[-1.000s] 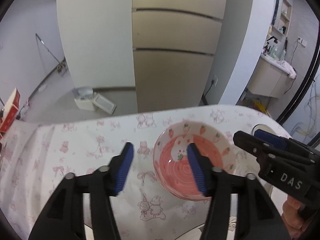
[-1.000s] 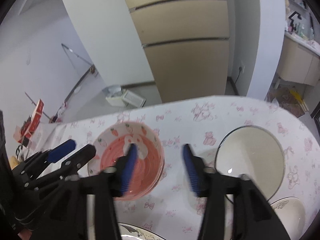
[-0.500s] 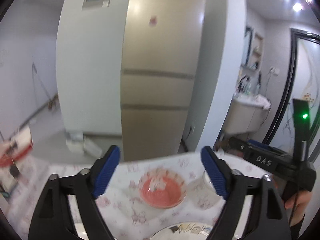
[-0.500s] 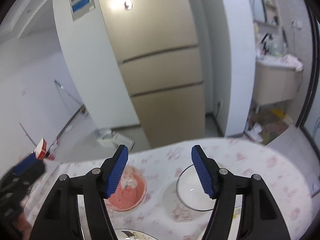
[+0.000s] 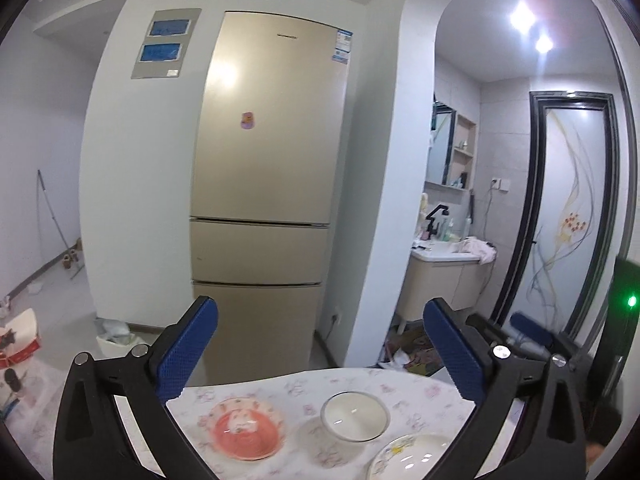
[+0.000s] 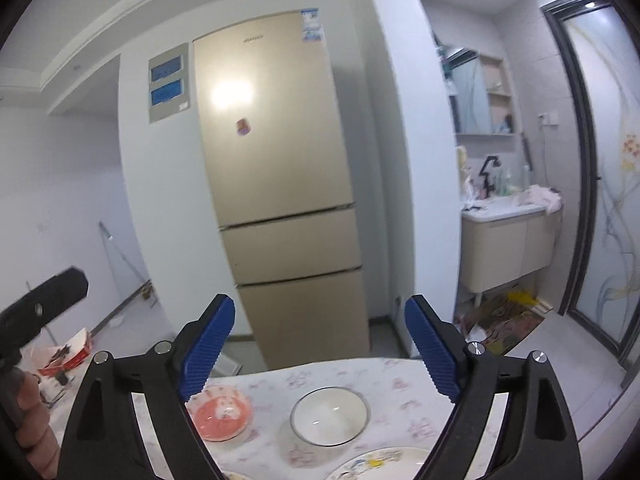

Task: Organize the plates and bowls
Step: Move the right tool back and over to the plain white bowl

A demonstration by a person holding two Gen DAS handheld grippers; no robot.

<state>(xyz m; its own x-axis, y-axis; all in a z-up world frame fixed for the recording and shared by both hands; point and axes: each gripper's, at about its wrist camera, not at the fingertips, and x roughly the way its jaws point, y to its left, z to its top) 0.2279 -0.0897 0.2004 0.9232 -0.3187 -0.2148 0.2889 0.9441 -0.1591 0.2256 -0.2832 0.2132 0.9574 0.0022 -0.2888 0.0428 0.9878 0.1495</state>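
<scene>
Both tools released, nothing between the pads. Left tool (image 5: pixel 320 350) jaws have just been opening, now spread wide. Right tool (image 6: pixel 318 346) jaws have just been opening too, a bit narrower.

In my left view the pink bowl (image 5: pixel 244 429) sits on the surface (image 5: pixel 420 390) at lower centre, below the gap between the pads and nearer the left one, well clear of both. The clear glass bowl (image 5: pixel 355 416) is just right of it, apart. A patterned plate (image 5: pixel 412 454) is at the lower right, partly behind the right finger.

In my right view the pink bowl (image 6: pixel 222 418) lies just under the left pad's tip, glass bowl (image 6: pixel 329 416) below the gap, plate (image 6: pixel 380 464) at the bottom edge. Neither tool touches any dish. Gold fridge (image 5: pixel 268 184) fills the centre background.
</scene>
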